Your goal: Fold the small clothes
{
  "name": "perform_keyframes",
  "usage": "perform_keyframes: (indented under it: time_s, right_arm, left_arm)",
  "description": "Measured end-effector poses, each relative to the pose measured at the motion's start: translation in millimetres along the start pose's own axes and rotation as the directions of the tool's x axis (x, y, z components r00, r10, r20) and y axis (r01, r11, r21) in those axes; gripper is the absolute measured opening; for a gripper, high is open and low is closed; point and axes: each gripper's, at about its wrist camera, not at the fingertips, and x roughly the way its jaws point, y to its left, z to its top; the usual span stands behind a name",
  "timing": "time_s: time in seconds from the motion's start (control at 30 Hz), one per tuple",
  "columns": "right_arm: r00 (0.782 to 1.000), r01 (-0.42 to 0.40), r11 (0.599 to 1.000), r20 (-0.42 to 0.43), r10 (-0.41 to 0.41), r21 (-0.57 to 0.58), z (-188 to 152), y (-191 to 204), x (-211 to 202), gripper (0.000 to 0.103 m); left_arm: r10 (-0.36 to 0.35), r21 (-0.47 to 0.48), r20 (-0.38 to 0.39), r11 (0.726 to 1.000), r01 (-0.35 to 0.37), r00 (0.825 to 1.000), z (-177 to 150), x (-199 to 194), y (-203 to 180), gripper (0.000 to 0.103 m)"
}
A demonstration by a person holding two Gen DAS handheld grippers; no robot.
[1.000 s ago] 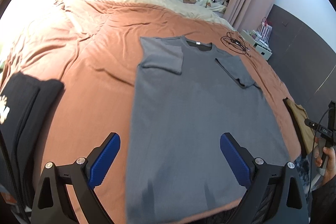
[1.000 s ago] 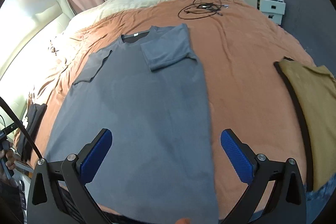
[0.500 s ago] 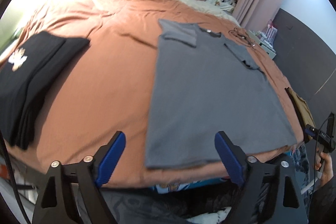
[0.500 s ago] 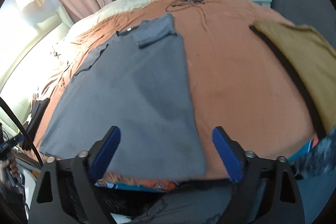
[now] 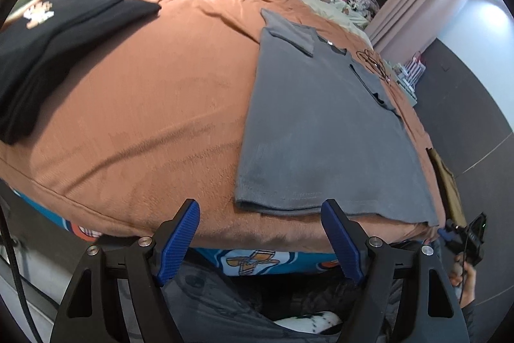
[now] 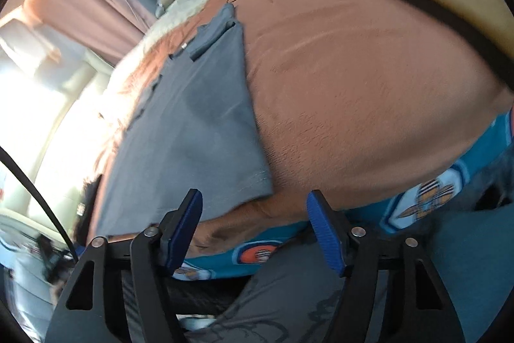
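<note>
- rust-coloured bed cover [image 5: 154, 105] spread over the bed.
- grey t-shirt [image 5: 321, 130] flat, hem at the near edge.
- left gripper [image 5: 261, 235] and right gripper [image 6: 253, 222] at the hem corners, jaws closing, nothing gripped.

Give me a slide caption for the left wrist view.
Left gripper, jaws closing with nothing between them, nears the hem of a grey T-shirt on an orange bedspread.
</note>
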Motion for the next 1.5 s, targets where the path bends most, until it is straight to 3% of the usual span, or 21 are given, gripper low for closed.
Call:
perform_keyframes:
  time_s: [0.17,0.3,0.57,0.73,0.87,0.93,1.0,1.1,1.2,1.3,1.37,1.5]
  right_arm:
    - [0.997,-0.071,0.995,-0.01,0.072,0.067,0.4,-9.2,15.1,0.06]
    - [0.992,-0.118,0.983,-0.023,0.122,0.142,-7.0,-21.6,27.1,0.05]
    - [0.979,-0.205,0.954,0.03,0.203,0.217,-2.4,-33.5,42.5,0.049]
    - [0.985,-0.171,0.961,0.033,0.167,0.219,-2.6,-30.9,55.1,0.049]
    - [0.991,-0.129,0.963,0.063,0.117,0.236,0.2,-23.6,53.9,0.04]
    - [0.993,-0.11,0.964,0.078,0.093,0.241,2.3,-23.3,51.1,0.033]
    - [0.993,-0.098,0.966,0.085,0.08,0.237,4.0,-21.6,49.1,0.016]
    - [0.994,-0.077,0.973,0.097,0.057,0.218,3.9,-15.5,41.6,0.005]
    - [0.993,-0.072,0.974,0.103,0.051,0.216,1.6,-15.7,34.3,0.003]
    - [0.993,-0.072,0.972,0.105,0.05,0.223,2.0,-19.3,30.5,0.003]
    - [0.993,-0.078,0.969,0.103,0.056,0.232,2.1,-21.8,30.3,0.003]
    - [0.996,-0.066,0.972,0.08,0.049,0.227,1.8,-18.7,37.0,0.003]
  left_arm:
    - [-0.036,-0.04,-0.009,0.999,0.036,0.999,2.1,9.4,2.6,0.075]
    - [-0.068,-0.082,-0.027,0.995,0.065,0.997,2.4,19.2,5.9,0.074]
    - [-0.13,-0.167,-0.064,0.979,0.118,0.989,5.2,35.1,16.3,0.074]
    - [-0.161,-0.209,-0.056,0.967,0.147,0.985,6.8,37.9,20.4,0.073]
    - [-0.221,-0.268,-0.051,0.942,0.199,0.974,2.7,39.4,21.8,0.073]
    - [-0.265,-0.293,-0.051,0.926,0.239,0.963,-0.4,41.0,19.7,0.073]
    - [-0.265,-0.296,-0.046,0.924,0.24,0.963,-1.7,41.3,18.2,0.073]
    - [-0.266,-0.303,-0.027,0.921,0.246,0.964,0.4,42.2,17.4,0.073]
    - [-0.254,-0.31,-0.008,0.92,0.239,0.967,3.5,44.6,15.5,0.073]
    - [-0.247,-0.312,0.009,0.92,0.238,0.969,7.6,48.2,10.6,0.064]
    - [-0.249,-0.307,0.018,0.92,0.242,0.968,9.3,50.6,6.1,0.063]
    - [-0.218,-0.307,-0.004,0.929,0.206,0.976,14.5,62.3,2.8,0.053]
